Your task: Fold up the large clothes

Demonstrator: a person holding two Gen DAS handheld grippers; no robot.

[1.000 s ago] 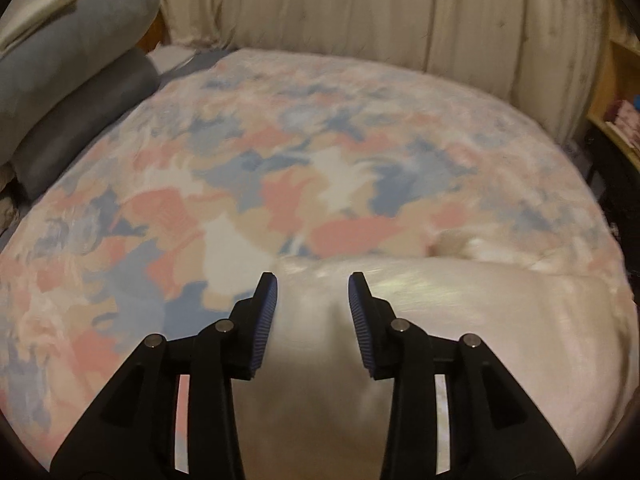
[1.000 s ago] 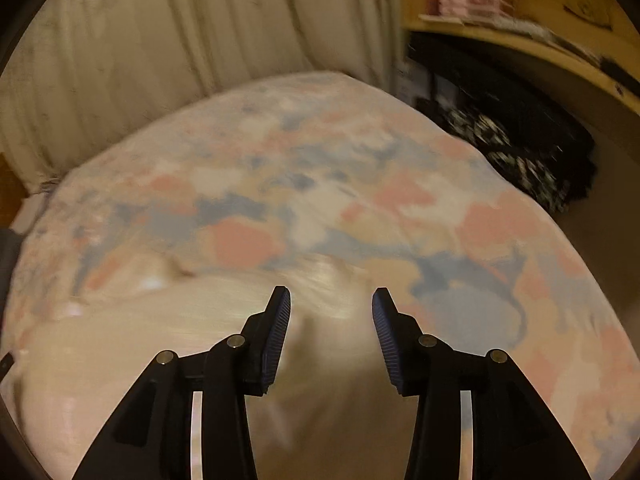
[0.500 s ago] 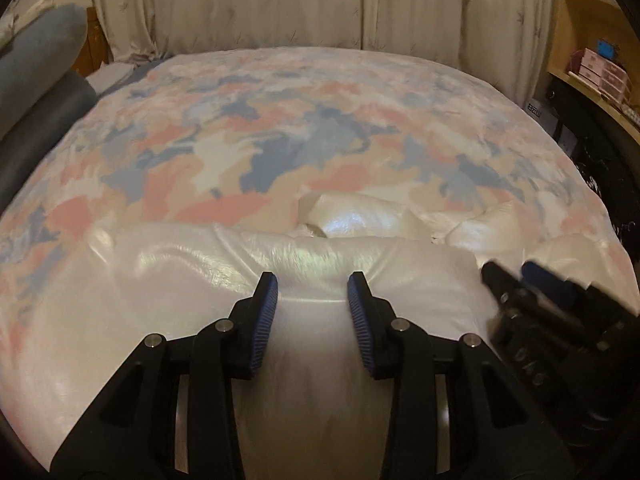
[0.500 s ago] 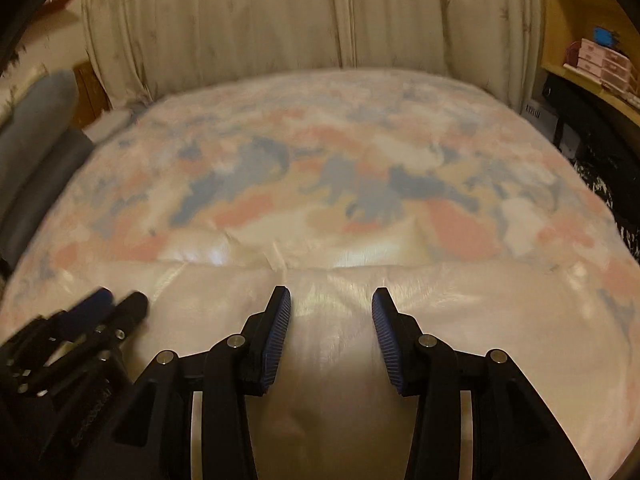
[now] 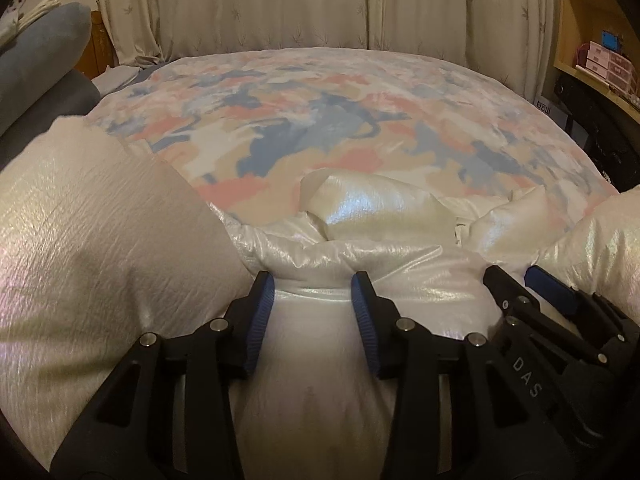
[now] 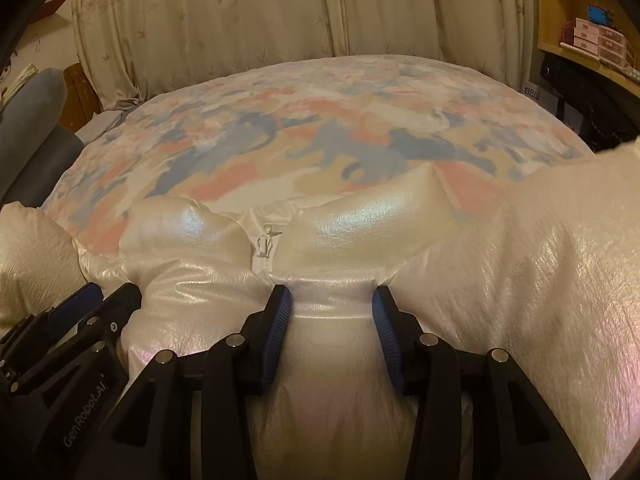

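- Left gripper: parted wide, with a puffed roll of the white puffer jacket bulging between the blue pads; both pads pressed against the fabric; a firm clamp cannot be confirmed.
- Right gripper: likewise parted, pads touching both flanks of a padded ridge of the same jacket; true grip versus mere contact cannot be told.
- Also visible in the left wrist view: right gripper at lower right, just beside the left one, fingertips against the jacket.
- Also visible in the right wrist view: left gripper at lower left, fingertips against the jacket.
- Jacket location: spread over the near edge of the bed, glossy and pearlescent, filling the lower part of both views; bulky sections raised at far left and far right.
- Collar area beyond the fingertips: two puffy lobes with a small white zipper pull in the cleft between them.
- Bedcover: patterned in pink, blue and beige patches, exposed from the jacket to the far edge of the bed.
- Beyond the far edge: cream curtains with a faint leaf print.
- Left side of the bed: grey-blue pillows, stacked.
- Right side: wooden shelf carrying pink boxes.
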